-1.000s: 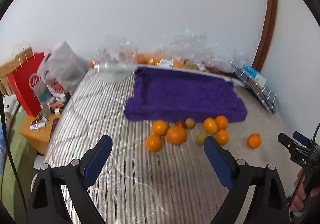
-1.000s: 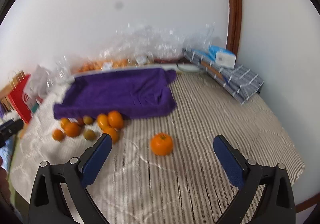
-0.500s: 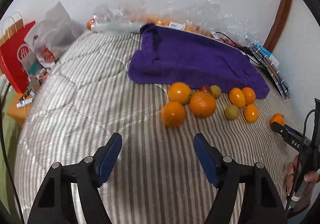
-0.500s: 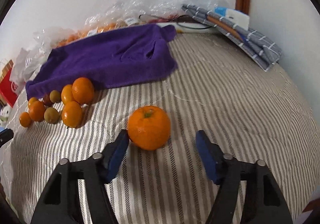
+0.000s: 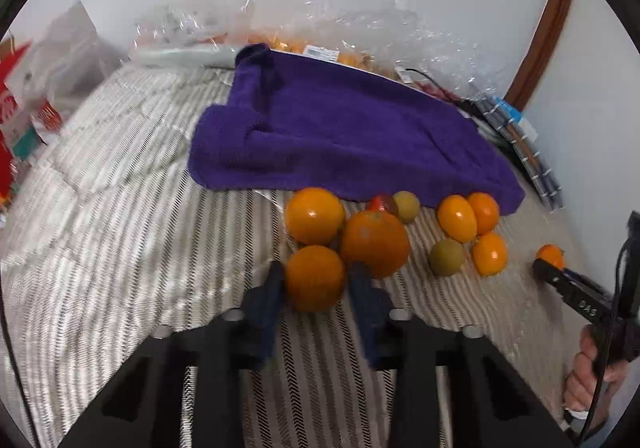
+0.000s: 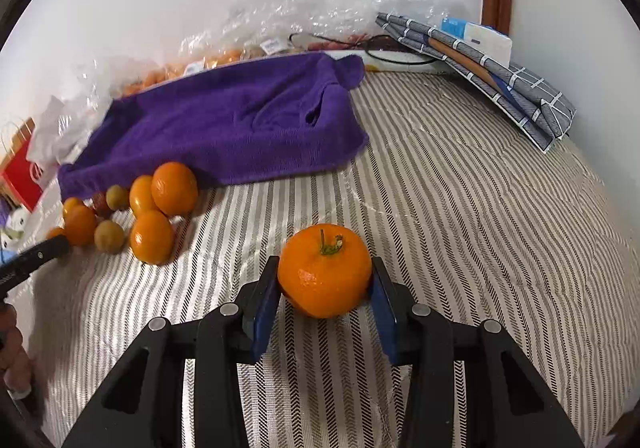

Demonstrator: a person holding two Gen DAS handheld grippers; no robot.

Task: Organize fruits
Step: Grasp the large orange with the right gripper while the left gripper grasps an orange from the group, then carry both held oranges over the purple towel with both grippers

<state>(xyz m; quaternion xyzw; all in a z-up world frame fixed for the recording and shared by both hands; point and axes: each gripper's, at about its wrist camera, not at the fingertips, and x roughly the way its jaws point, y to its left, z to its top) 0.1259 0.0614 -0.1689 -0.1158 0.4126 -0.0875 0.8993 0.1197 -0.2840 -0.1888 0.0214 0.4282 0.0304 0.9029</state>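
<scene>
On the striped bedspread [image 5: 120, 248] my left gripper [image 5: 316, 267] is closing its jaws, and the blue pads touch both sides of a small orange [image 5: 315, 278] at the near edge of a fruit pile. Just behind it lie a bigger orange [image 5: 375, 244], several more oranges and two greenish fruits [image 5: 447, 257]. My right gripper [image 6: 325, 262] is also closing, its pads against a lone orange with a green stem [image 6: 325, 275] that stands apart from the pile [image 6: 152, 208]. A purple towel [image 5: 344, 136] lies behind the fruit.
Clear plastic bags with more fruit [image 5: 352, 32] line the wall at the back. A folded checked cloth [image 6: 500, 80] lies at the back right, and a red paper bag [image 5: 12, 116] stands off the bed's left side. A person's hand [image 5: 588, 376] holds the other gripper.
Both grippers came down toward the bed. Their jaws went from wide apart to closed in around one orange each.
</scene>
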